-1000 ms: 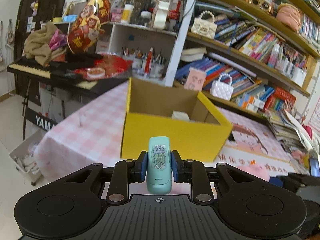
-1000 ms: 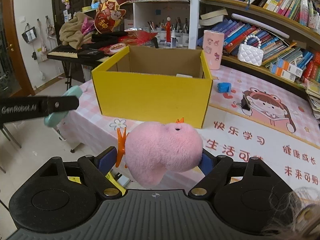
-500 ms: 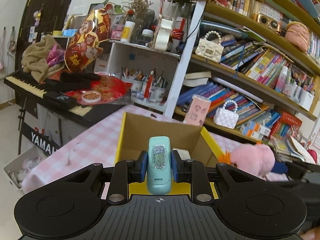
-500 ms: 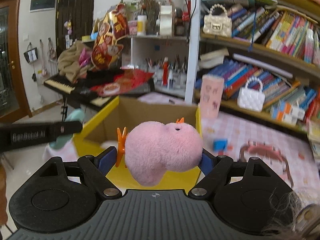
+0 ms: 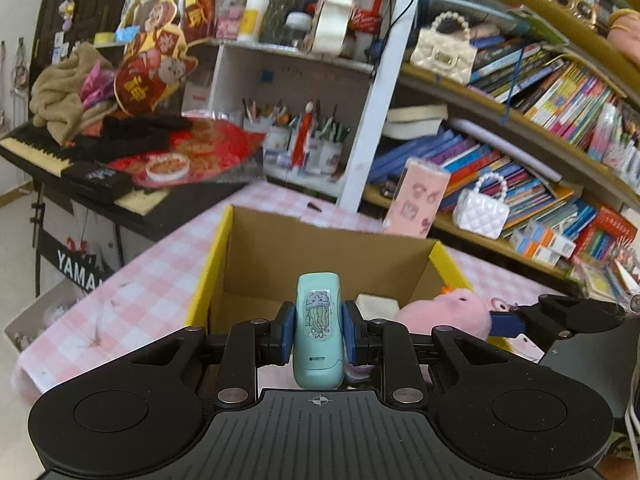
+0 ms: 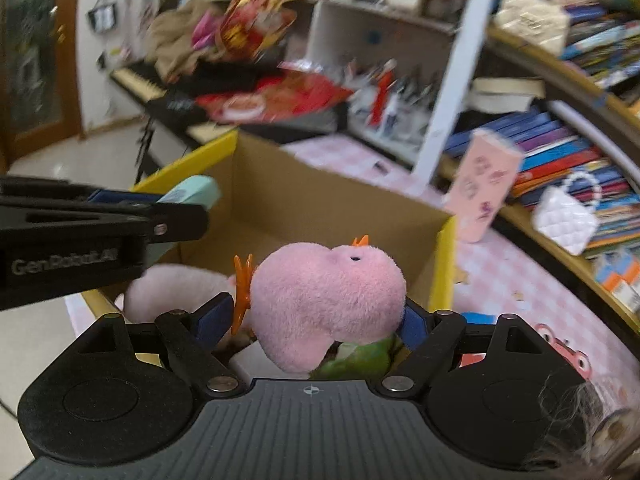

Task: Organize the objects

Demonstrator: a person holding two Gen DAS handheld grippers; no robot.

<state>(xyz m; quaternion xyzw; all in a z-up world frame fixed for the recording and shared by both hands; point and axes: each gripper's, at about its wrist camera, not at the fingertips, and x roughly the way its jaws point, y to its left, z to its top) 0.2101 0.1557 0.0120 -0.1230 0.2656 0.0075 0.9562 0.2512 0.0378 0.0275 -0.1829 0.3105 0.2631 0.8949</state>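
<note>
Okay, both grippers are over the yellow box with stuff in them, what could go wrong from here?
1. The left gripper and right gripper are close together over the yellow box; they might bump as they lower.
2. The box already holds things, such as a white block and a green item, so the pink plush toy may sit high or roll out.
3. The teal stapler is hard; dropped from here it could bounce.

Both wrist views sit close over the near edge of the yellow box [image 5: 208, 276], facing down into it toward the bookshelf [image 5: 520, 120] behind. Both share the box [image 6: 444, 264] interior; each glimpses the other's gripper.
</note>
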